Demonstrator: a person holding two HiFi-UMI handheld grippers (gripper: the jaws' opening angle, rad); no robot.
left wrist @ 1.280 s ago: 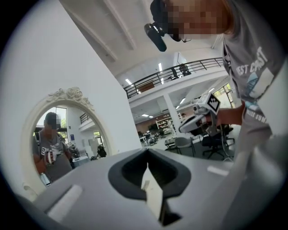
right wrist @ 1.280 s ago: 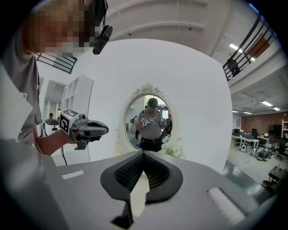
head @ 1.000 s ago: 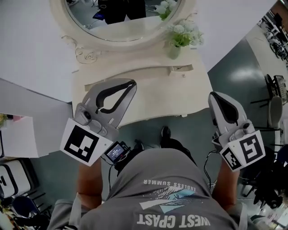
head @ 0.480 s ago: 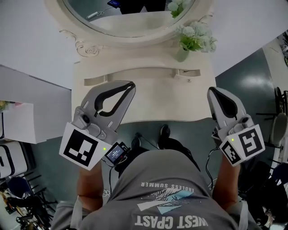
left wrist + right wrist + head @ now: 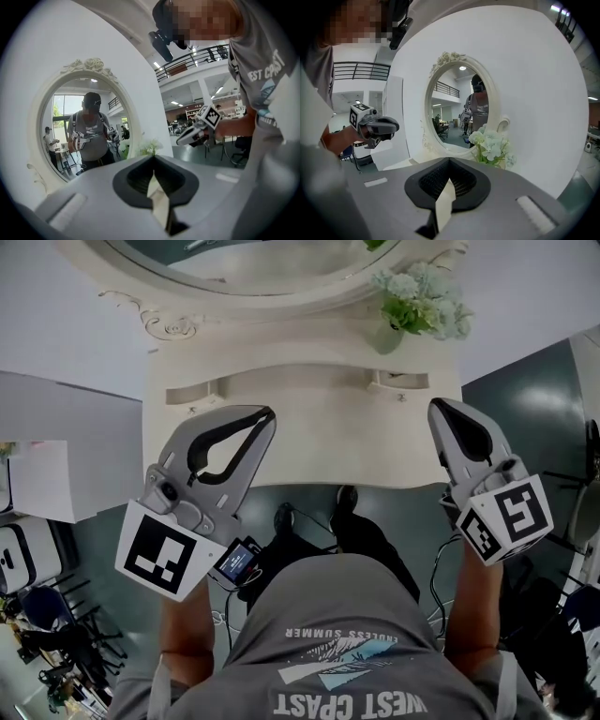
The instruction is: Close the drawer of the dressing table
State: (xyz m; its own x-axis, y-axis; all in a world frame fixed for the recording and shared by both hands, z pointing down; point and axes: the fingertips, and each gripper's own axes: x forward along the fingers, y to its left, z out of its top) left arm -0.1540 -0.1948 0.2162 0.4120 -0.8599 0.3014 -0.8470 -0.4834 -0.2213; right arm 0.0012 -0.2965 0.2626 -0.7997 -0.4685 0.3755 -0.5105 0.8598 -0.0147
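Lying out of plain sight, the drawer was not shown as a separate front in any view. By judgement it sat under the front edge of the cream-white carved wooden desk, whose near edge ran between the two tools in the head view; how far it stood out could not be told. Such a drawer was likely light, stiff and free-sliding, so a flat push on the middle of its front panel would probably serve better than a pinch on a knob, and an off-centre push might skew it on its runners.

The left tool, grey with a black-lined opening, hovered over the left front of the desk top, its jaws clenched tip to tip on nothing. The right tool hung at the right front corner, likewise clenched and empty. Neither touched the desk.

At the back of the desk stood an oval white-framed mirror and, right of it, a small vase of pale artificial flowers, well apart from both tools. Dark grey-green floor showed below the front edge.
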